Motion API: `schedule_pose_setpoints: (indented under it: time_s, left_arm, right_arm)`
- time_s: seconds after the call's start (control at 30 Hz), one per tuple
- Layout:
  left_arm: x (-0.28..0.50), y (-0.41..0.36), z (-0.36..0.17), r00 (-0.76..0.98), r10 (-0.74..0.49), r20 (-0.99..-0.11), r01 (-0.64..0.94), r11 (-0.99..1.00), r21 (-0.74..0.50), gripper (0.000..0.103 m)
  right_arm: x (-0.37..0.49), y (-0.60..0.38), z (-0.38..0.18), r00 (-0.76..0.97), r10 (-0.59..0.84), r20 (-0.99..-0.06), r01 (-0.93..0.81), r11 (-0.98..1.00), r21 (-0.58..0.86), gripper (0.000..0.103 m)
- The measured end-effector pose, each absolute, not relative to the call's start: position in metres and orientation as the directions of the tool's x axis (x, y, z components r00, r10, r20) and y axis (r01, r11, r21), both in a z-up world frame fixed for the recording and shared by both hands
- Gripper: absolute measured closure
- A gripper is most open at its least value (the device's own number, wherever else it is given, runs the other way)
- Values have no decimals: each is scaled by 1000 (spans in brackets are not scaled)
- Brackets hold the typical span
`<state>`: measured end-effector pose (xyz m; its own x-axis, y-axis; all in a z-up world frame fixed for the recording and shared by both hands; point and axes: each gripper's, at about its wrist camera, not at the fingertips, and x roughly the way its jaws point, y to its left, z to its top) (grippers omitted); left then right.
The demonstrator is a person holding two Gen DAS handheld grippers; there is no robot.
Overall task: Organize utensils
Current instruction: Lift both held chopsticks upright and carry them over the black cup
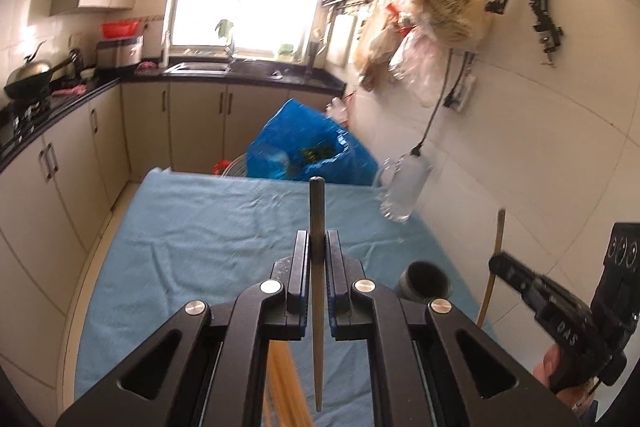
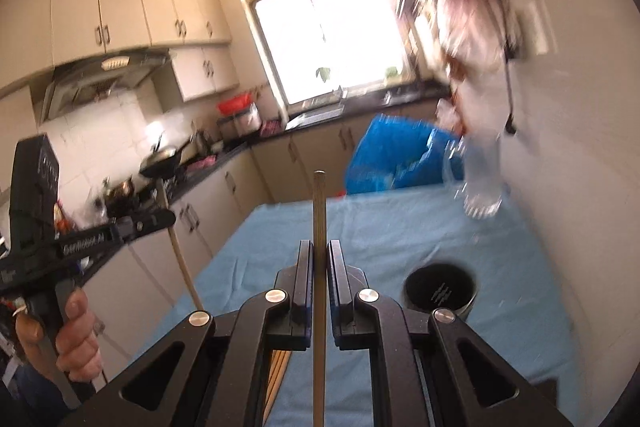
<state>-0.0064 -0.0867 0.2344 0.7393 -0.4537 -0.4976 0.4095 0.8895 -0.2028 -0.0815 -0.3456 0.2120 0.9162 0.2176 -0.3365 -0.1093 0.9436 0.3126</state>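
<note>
My left gripper [image 1: 318, 243] is shut on a brown chopstick [image 1: 317, 211] that stands upright between the pads, above the blue cloth. My right gripper [image 2: 319, 255] is shut on a lighter wooden chopstick [image 2: 319, 203], also upright. Each gripper shows in the other's view: the right one [image 1: 496, 263] with its chopstick [image 1: 498, 239], the left one [image 2: 170, 217] with its chopstick [image 2: 182, 267]. A dark round holder cup [image 1: 425, 279] stands on the cloth to the right, open top up; it also shows in the right wrist view [image 2: 440, 289]. More chopsticks [image 1: 282, 383] lie below the left gripper.
The table is covered by a blue cloth [image 1: 200, 227]. A glass mug [image 1: 404, 187] stands at its far right by the tiled wall. A blue plastic bag [image 1: 308, 147] sits behind the table. Kitchen counters and cabinets [image 1: 60, 155] run along the left.
</note>
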Motion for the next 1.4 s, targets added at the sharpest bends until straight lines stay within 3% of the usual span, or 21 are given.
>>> schedule_pose_setpoints:
  time_s: [0.3,0.63,0.93,1.4]
  left_arm:
    - [3,-153,279,723,-540,-432,502,839,-208,96]
    - [31,-212,287,689,-585,-428,538,808,-239,96]
    - [61,-252,263,680,-586,-441,529,808,-259,96]
    - [84,-269,202,629,-541,-558,500,831,-243,96]
  right_arm:
    - [-72,-405,252,980,67,-187,1,939,345,96]
    - [-41,-435,260,986,-9,-166,70,929,364,96]
    - [-6,-463,241,980,-26,-199,107,908,404,96]
    - [20,-461,184,940,31,-341,107,918,381,95]
